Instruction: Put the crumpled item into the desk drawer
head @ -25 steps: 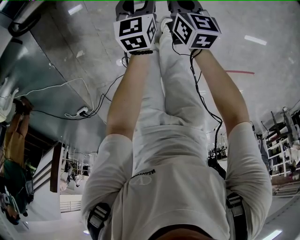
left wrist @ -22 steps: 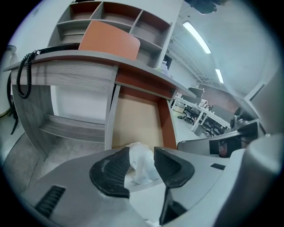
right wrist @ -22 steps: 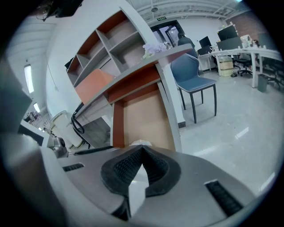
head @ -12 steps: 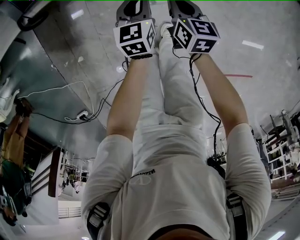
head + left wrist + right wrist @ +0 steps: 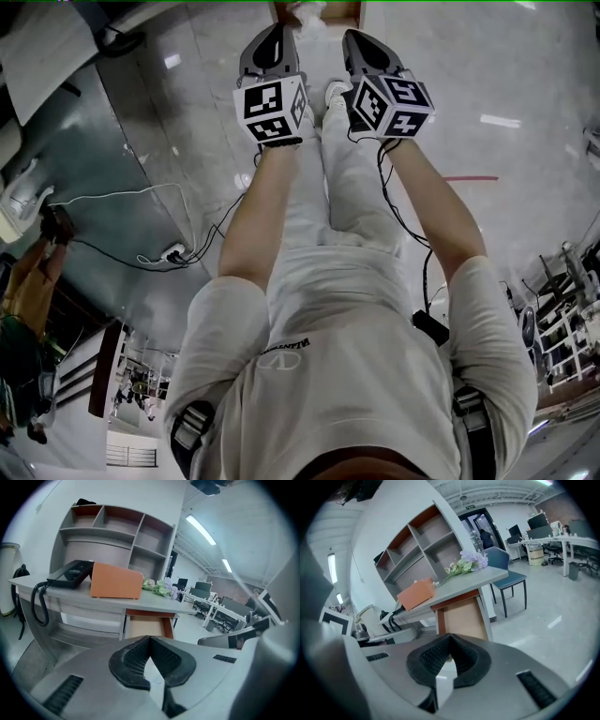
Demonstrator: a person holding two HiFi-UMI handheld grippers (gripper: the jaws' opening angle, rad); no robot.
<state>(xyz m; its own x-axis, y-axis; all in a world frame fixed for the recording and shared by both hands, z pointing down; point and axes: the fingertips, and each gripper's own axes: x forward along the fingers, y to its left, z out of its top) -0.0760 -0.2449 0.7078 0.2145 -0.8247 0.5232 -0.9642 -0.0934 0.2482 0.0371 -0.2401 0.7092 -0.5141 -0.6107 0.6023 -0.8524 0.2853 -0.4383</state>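
The desk [image 5: 89, 603] stands ahead with its brown drawer [image 5: 145, 626] pulled out, which the right gripper view also shows as an open drawer [image 5: 461, 618]. A green and lilac bunch [image 5: 158, 587] lies on the desktop, also visible as that bunch [image 5: 466, 564]. I cannot pick out a crumpled item for certain. My left gripper [image 5: 150, 637] is shut with nothing between its pads. My right gripper [image 5: 450, 635] also has its tips together and holds nothing. In the head view the left gripper [image 5: 270, 52] and right gripper [image 5: 367, 52] are held side by side at arm's length.
An orange box [image 5: 116, 581] and a black telephone [image 5: 70, 573] sit on the desktop under a shelf unit [image 5: 117, 536]. A blue chair [image 5: 506, 569] stands by the desk's end. Cables and a power strip [image 5: 169, 253] lie on the floor at my left.
In the head view both grippers now sit lower in the picture, and a brown edge of the drawer has come into sight at the top.
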